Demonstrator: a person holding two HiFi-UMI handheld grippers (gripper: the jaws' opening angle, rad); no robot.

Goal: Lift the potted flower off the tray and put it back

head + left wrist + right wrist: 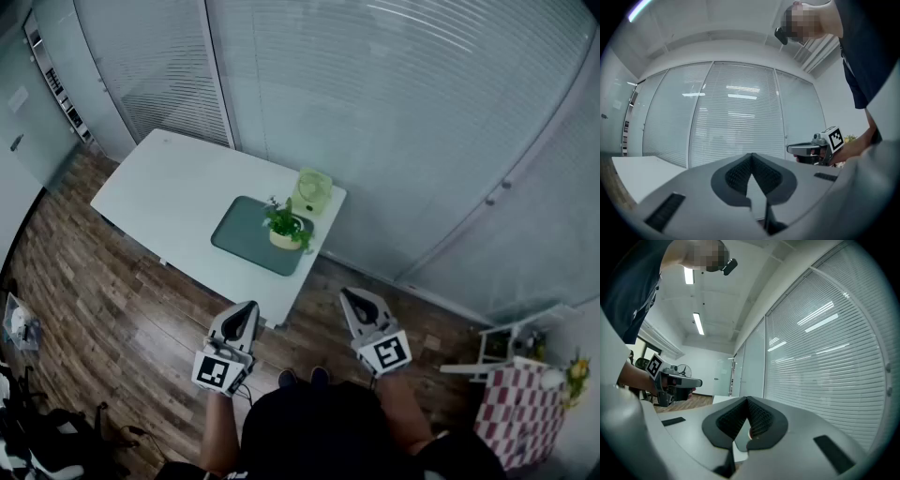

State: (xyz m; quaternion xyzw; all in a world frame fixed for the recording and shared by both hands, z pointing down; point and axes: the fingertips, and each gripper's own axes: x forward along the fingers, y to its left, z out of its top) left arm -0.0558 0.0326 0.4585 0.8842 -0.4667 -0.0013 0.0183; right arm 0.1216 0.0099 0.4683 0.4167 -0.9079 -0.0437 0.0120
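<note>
I stand back from the white table (167, 187) with both tools held level in front of me, well apart from anything I have to handle. The left gripper (247, 309) is clenched, its ribbed pads pressed together with nothing between them. The right gripper (351, 298) is the same, jaws closed and empty. Each gripper view looks past its own shut tips at the blinds of the glass wall rather than at the work.

The potted flower (285, 229) sits upright on the grey-green tray (242, 240), toward the tray's far right part, its leaves spreading over a pale pot. A light green container (314, 190) stands just beyond the tray, near the plant.

As I read it, the task has not begun. This is the stage before the approach, and the lift is not yet in hand. The next move calls for closing the gap to the table edge and opening one claw wide enough for the pot. I would then bring it in low — under the foliage, on the pot's wall — before squeezing. I would come in from the near side, since the green container crowds the far side, and then lift straight up so the pot clears the tray without tipping.
</note>
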